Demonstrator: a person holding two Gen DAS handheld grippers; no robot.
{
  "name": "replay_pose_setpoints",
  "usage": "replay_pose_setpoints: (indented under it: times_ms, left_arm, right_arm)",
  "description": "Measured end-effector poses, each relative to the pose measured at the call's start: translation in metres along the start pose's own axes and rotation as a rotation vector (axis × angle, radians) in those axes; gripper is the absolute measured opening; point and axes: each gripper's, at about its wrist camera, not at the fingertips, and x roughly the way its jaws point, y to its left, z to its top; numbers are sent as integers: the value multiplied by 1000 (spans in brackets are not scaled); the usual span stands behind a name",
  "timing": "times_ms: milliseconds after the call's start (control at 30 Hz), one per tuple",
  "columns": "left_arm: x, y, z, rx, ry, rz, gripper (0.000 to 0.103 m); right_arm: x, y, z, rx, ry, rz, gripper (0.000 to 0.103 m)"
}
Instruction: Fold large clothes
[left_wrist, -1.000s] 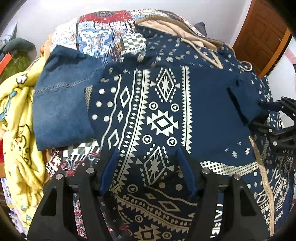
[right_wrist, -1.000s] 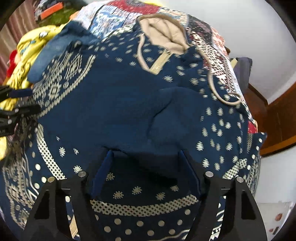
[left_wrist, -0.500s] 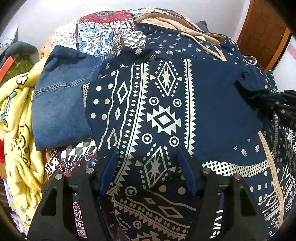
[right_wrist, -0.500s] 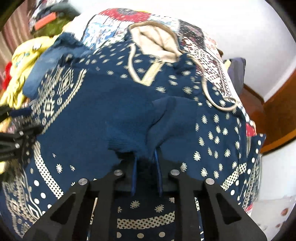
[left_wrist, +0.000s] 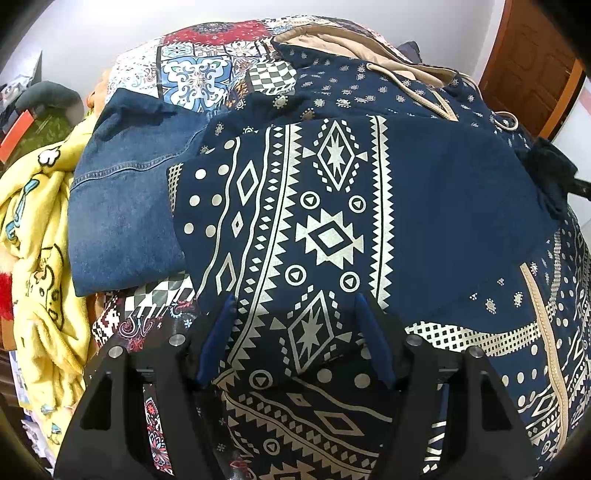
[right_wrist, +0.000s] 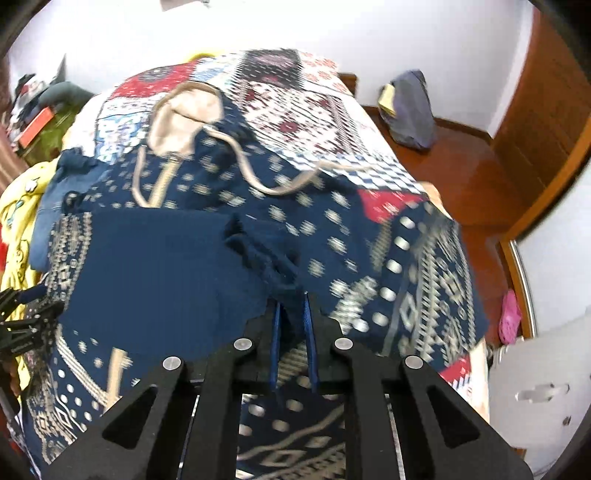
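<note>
On the bed (right_wrist: 332, 110), navy patterned hoodie (left_wrist: 332, 229) lies spread; right gripper (right_wrist: 292, 325) jaws pinch its sleeve cuff (right_wrist: 266, 258), left gripper (left_wrist: 295, 339) jaws wide. Carry cuff left, keep fold flat.

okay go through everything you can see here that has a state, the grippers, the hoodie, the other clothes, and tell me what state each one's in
left gripper: open, fingers either side of the patterned panel.
right gripper: shut on the sleeve cuff.
navy patterned hoodie: spread on the bed, sleeve folded across its front.
sleeve cuff: bunched, pinched and lifted.
hood: lying open, beige lining up.
drawstring: loose.
denim garment: folded beside the hoodie.
yellow blanket: crumpled.
</note>
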Motion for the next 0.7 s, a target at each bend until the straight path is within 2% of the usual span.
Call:
replay_pose_setpoints:
  times_ms: [167, 400, 467, 533, 600, 700]
  left_arm:
    - [0, -1, 1, -1, 5, 14, 69]
    - [-6, -7, 10, 11, 35, 28, 68]
    - [-20, -12, 17, 10, -2, 3, 68]
    - [-34, -18, 24, 9, -45, -19, 68]
    - [-49, -27, 33, 12, -91, -36, 68]
    - [-67, -44, 48, 22, -155, -68, 68]
  right_arm:
    - [5, -29, -9, 58, 42, -13, 11]
    - [-12, -65, -14, 149, 34, -2, 12]
    - [-21, -77, -12, 178, 43, 13, 18]
    - [-28, -86, -11, 197, 50, 16, 45]
    - [-37, -95, -10, 213, 29, 18, 57]
    - [-50, -111, -14, 252, -7, 17, 62]
